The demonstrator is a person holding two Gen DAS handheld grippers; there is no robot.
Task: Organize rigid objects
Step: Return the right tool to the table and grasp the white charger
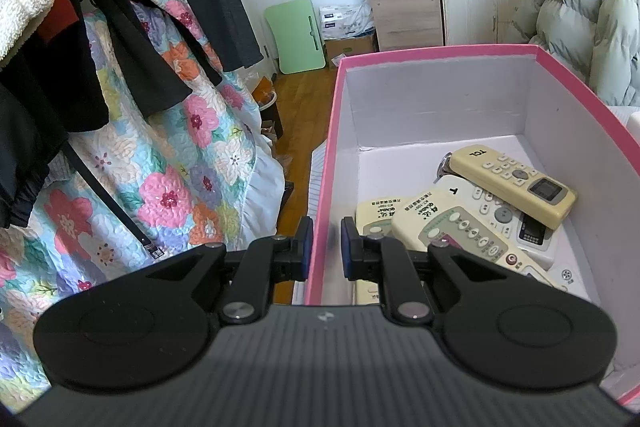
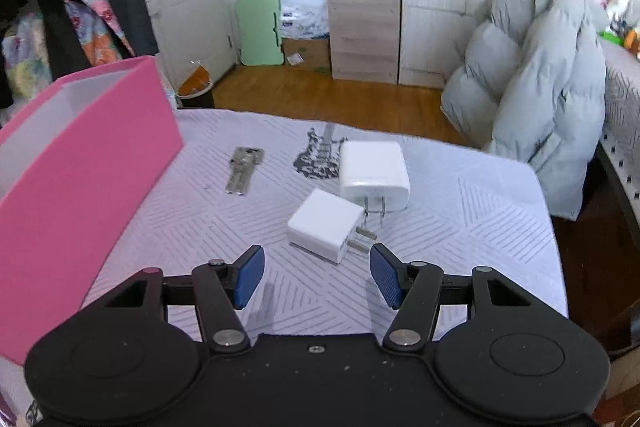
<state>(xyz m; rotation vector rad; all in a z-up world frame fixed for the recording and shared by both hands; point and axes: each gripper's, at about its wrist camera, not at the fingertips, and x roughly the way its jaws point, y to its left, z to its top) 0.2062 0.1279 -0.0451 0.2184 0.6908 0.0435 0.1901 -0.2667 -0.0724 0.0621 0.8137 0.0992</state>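
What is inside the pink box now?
Inside the pink box lie several remote controls, piled on each other, one beige remote on top. Whatever lies under them is covered.

Glossy white plastic chargers (image 2: 326, 223) and metal keys (image 2: 243, 169) lie on a matt woven cloth (image 2: 480, 219); the pink box (image 2: 80, 163) looks like smooth cardboard.

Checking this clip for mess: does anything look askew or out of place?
Nothing is damaged or spilled. The remotes lie piled crosswise in the pink box, and two white chargers and a bunch of keys are still outside it on the cloth.
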